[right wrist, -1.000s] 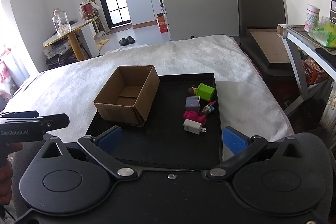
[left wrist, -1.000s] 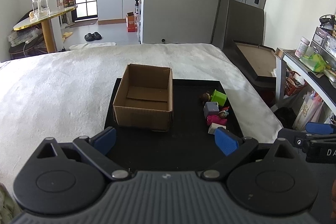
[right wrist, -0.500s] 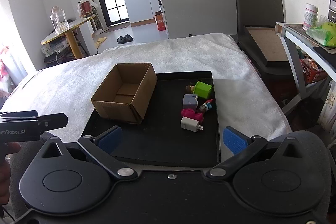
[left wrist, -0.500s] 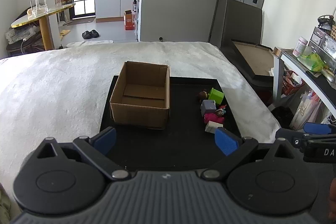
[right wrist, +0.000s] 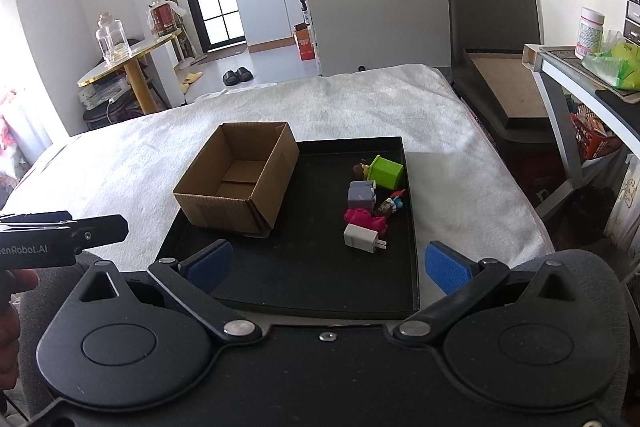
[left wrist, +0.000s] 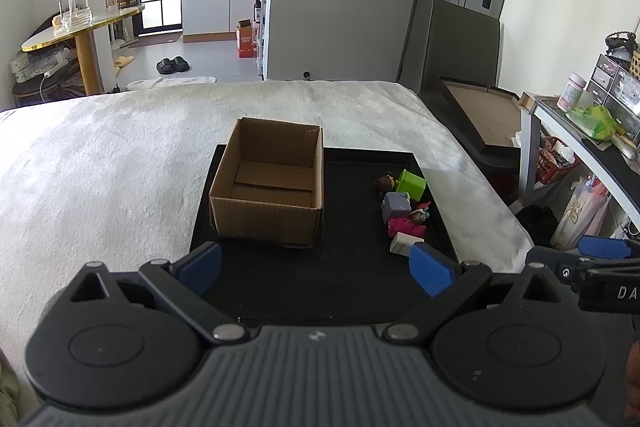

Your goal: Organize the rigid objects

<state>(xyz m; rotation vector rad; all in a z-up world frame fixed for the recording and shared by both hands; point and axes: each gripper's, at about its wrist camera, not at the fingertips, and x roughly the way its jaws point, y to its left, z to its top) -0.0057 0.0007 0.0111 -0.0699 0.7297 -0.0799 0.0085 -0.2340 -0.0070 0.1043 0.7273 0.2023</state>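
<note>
From the left wrist view, the left gripper (left wrist: 314, 263) is hovering over the near edge of the flat black square tray (left wrist: 352, 275), its blue-padded fingers spread wide and holding nothing. The tray is lying on a white fluffy blanket (left wrist: 100, 167). An open brown cardboard box (left wrist: 268, 183) is sitting on the tray's left half, empty inside. Along the tray's right edge a cluster of small rigid things is lying close together: a lime-green plastic cube (left wrist: 412, 184) farthest back with a small brown figurine (left wrist: 386, 182) just beside it, then a grey-lilac cube (left wrist: 396, 206), a tiny red-capped figure (left wrist: 420, 213), a magenta toy (left wrist: 404, 226) and a white plug charger (left wrist: 405, 243) nearest.

From the right wrist view, the right gripper (right wrist: 328, 265) is hanging above the tray's (right wrist: 312, 283) near edge, fingers likewise wide apart and empty. The box (right wrist: 240, 179) is standing toward the far-left corner (turned slightly askew). The green cube (right wrist: 386, 171), grey-lilac cube (right wrist: 362, 195), magenta toy (right wrist: 364, 217) and charger (right wrist: 362, 237), prongs pointing right, are lining the right edge. The left gripper's body is poking in at the far left.
</note>
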